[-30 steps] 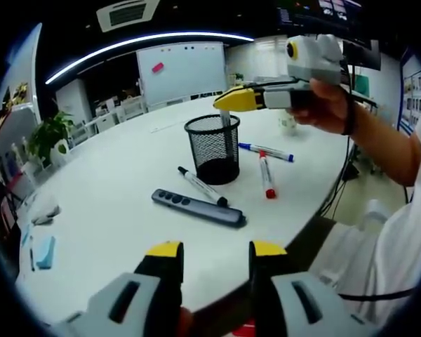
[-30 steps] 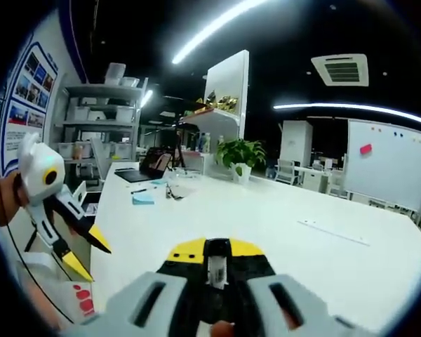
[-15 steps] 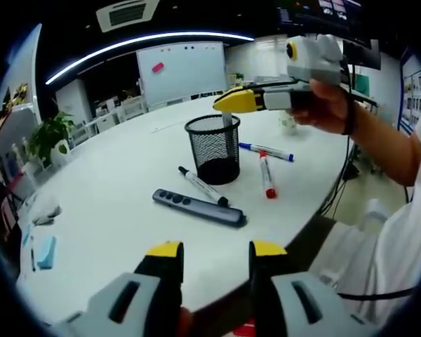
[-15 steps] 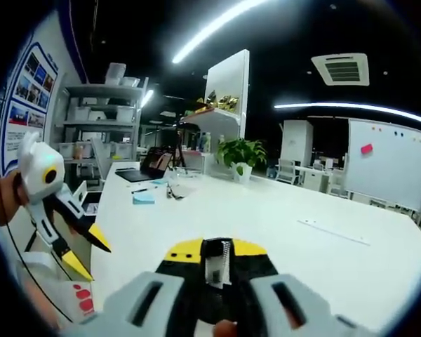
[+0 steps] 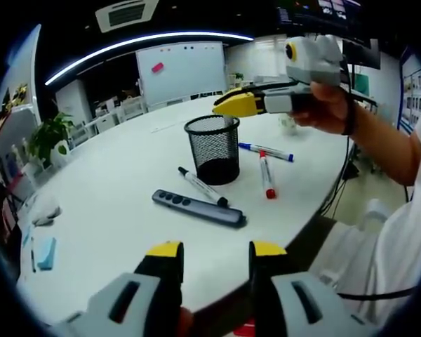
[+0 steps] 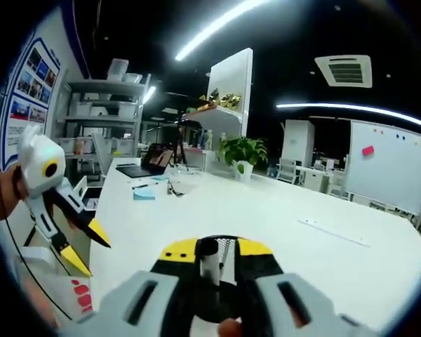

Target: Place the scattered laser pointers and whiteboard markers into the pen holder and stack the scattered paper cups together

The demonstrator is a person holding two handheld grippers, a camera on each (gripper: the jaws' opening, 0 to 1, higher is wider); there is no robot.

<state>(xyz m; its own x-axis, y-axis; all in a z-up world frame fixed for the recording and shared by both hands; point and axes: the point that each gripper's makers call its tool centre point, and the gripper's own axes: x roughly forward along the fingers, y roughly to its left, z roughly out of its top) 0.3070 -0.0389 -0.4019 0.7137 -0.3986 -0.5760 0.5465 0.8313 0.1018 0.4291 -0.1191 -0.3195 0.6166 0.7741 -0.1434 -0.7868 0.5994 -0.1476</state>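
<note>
in the left gripper view, the left hand-held gripper (image 5: 216,251) is seen at the bottom with its two yellow-tipped jaws spread apart and nothing between them, above the near edge of the white round worktop (image 5: 112,189). a black mesh pen holder (image 5: 212,149) is standing upright on the worktop. a black remote-like laser pointer (image 5: 198,207) is lying flat in front of the holder, and a black whiteboard marker (image 5: 202,186) is lying between the pointer and the holder, close to the holder's base. a red whiteboard marker (image 5: 266,175) is lying to the right of the holder, and a blue whiteboard marker (image 5: 265,151) is lying just behind it.

the right hand-held gripper (image 5: 231,103) is held by a person's hand (image 5: 328,107) directly above the rim of the pen holder. its yellow jaws are pressed on a slim grey object, a marker or a pointer, which hangs down into the mouth of the holder; it cannot be told which.

in the right gripper view, the right hand-held gripper (image 6: 217,250) is seen closed on the slim grey object (image 6: 209,261) held between the yellow tips. the left hand-held gripper (image 6: 77,242) is seen at the left of this view, with its jaws apart. a potted plant (image 6: 243,153) and a whiteboard (image 6: 386,163) are seen behind the worktop.
</note>
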